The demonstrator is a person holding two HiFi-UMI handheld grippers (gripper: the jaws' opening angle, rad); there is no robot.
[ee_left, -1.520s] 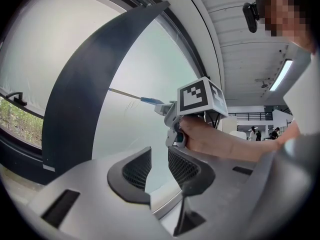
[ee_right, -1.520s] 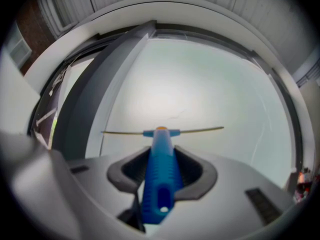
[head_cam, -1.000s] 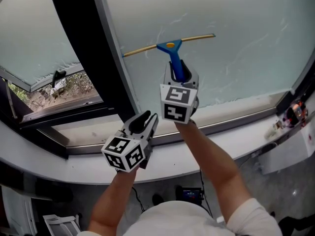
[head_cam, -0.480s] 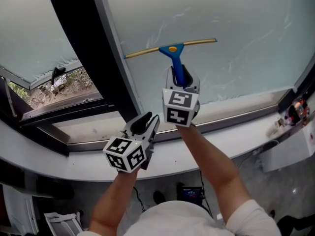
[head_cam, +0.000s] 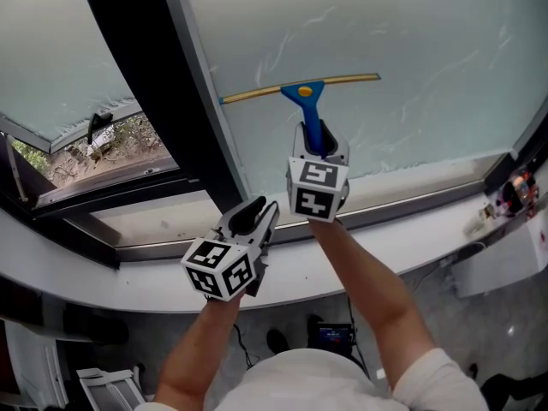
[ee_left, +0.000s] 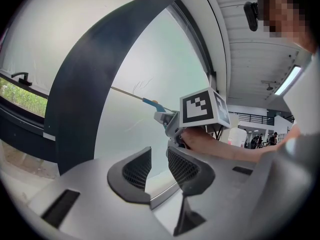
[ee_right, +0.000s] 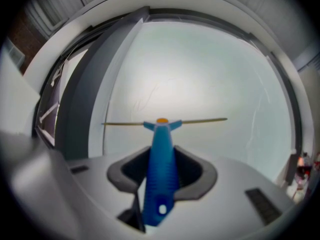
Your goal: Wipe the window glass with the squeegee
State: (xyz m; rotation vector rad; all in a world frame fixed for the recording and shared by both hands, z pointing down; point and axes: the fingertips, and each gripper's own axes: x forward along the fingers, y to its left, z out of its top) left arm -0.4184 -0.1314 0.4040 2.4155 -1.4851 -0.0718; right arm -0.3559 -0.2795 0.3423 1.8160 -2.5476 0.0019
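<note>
Two grippers at the window, with the squeegee on the glass.
The right gripper (head_cam: 318, 139) has its fingers pinching the blue handle of the squeegee (head_cam: 301, 90); the yellow blade lies nearly level against the window glass (head_cam: 411, 32), and its left end is near the dark frame post (head_cam: 141, 67); the left gripper (ee_left: 159, 166) hangs lower, just beside the right one, above the white sill (head_cam: 402, 221); its fingers are spread a little, with nothing between them; thin streaks show on the glass above the blade.
</note>
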